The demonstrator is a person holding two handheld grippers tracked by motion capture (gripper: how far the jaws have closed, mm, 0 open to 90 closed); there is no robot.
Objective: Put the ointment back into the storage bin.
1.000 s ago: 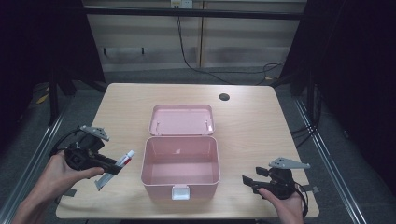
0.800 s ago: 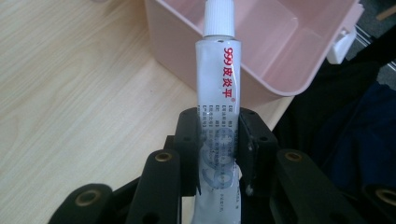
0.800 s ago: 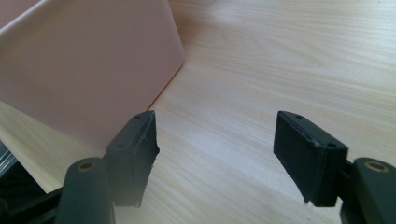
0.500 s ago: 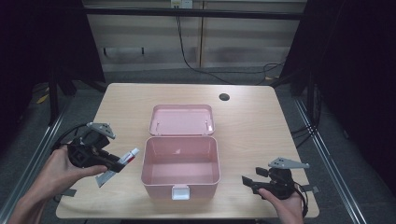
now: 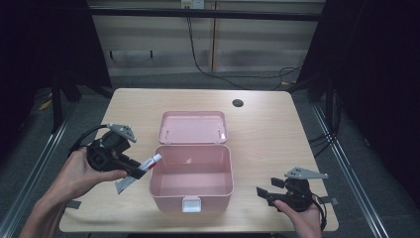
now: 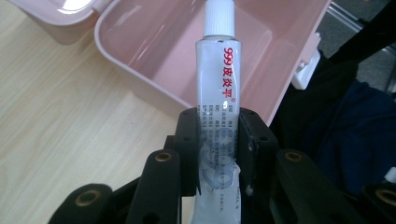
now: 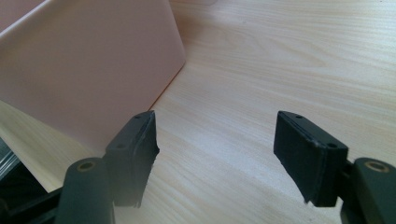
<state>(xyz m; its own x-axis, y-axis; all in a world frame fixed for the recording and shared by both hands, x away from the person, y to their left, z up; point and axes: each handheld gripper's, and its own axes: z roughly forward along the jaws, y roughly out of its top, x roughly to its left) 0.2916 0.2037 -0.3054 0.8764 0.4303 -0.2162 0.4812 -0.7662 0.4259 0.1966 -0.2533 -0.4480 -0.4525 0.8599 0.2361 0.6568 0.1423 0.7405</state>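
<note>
Since half a second ago, carried slightly up and toward the pink box [image 5: 192,173]: left gripper [image 5: 136,170] and the tube [image 5: 148,162] clamped in it, white cap now at the box's left wall, near the rim. Right gripper [image 5: 265,192] unmoved near the tabletop's [image 5: 277,134] front right corner, jaws wide apart with nothing between, bare wood beyond them and the box's pink wall [image 7: 88,70] at the left in the right gripper view. Tube [image 6: 218,93] white and slim, ribbed white screw cap, red characters running down its length over rows of small grey print, lower end crimped flat behind the jaws. Box open and hollow, lid [image 5: 193,127] laid back toward the far edge, white latch at the front wall. Small dark hole [image 5: 237,103] near the far right corner.
</note>
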